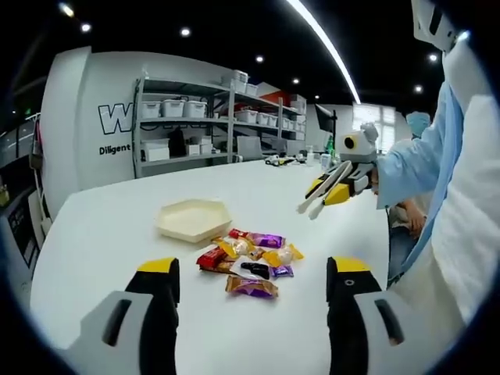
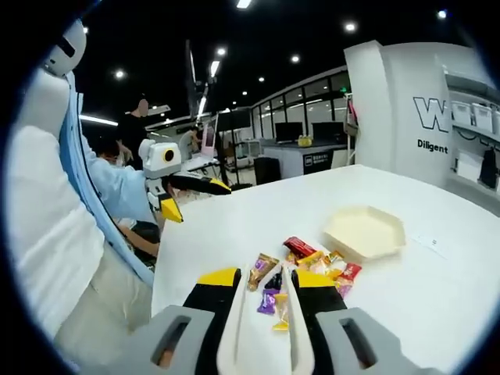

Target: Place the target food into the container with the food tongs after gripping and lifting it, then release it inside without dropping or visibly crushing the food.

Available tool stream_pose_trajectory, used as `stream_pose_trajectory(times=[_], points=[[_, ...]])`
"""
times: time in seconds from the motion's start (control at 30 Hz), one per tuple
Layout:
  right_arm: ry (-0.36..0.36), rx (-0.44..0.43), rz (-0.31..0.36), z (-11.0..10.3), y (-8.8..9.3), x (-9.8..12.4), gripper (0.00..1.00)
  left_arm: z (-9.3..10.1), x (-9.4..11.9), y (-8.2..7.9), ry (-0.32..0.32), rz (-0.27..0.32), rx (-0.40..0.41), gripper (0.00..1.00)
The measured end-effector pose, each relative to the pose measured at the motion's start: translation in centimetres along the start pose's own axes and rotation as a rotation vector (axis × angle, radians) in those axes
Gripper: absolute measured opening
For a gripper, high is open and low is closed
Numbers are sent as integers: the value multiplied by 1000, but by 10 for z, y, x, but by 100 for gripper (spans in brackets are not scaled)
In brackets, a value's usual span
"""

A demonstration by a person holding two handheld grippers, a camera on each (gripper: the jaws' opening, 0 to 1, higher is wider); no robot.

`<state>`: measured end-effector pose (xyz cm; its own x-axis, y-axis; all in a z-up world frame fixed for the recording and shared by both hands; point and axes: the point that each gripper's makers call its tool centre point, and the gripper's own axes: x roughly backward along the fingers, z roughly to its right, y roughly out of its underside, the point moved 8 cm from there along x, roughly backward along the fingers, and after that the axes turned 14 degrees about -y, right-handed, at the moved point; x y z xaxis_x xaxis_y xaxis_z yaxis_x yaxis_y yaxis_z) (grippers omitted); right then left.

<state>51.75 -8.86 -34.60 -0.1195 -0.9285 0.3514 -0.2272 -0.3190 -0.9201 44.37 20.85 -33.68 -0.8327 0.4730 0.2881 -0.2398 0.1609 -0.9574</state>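
Left gripper [image 1: 251,291] hangs low over the white table [image 1: 101,234], its jaws spread wide with nothing between them, and the pile of wrapped candies [image 1: 251,262] sits on the tabletop just beyond the tips. Past the pile, nearly touching it, lies the cream hexagonal tray [image 1: 194,219], empty inside. Over on the right, the right gripper [image 1: 312,205] floats clear above the table with a pair of white food tongs [image 1: 326,186] clamped in its jaws, the tong arms a little apart. In the right gripper view those tongs [image 2: 266,332] run forward between the jaws, tips reaching toward the candies [image 2: 305,269], tray [image 2: 364,232] just behind them. Bare table stretches all around. Shelving with white bins [image 1: 187,109] lines the far wall.
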Motion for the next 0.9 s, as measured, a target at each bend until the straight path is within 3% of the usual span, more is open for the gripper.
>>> stream_pose_trajectory(times=[0.3,0.9], points=[[88,-44,-18,18,24,0,21,1,8,2,-23,-18,7,75],[182,-90,-63,41,31,-14,21,0,7,0,-28,-18,-4,74]])
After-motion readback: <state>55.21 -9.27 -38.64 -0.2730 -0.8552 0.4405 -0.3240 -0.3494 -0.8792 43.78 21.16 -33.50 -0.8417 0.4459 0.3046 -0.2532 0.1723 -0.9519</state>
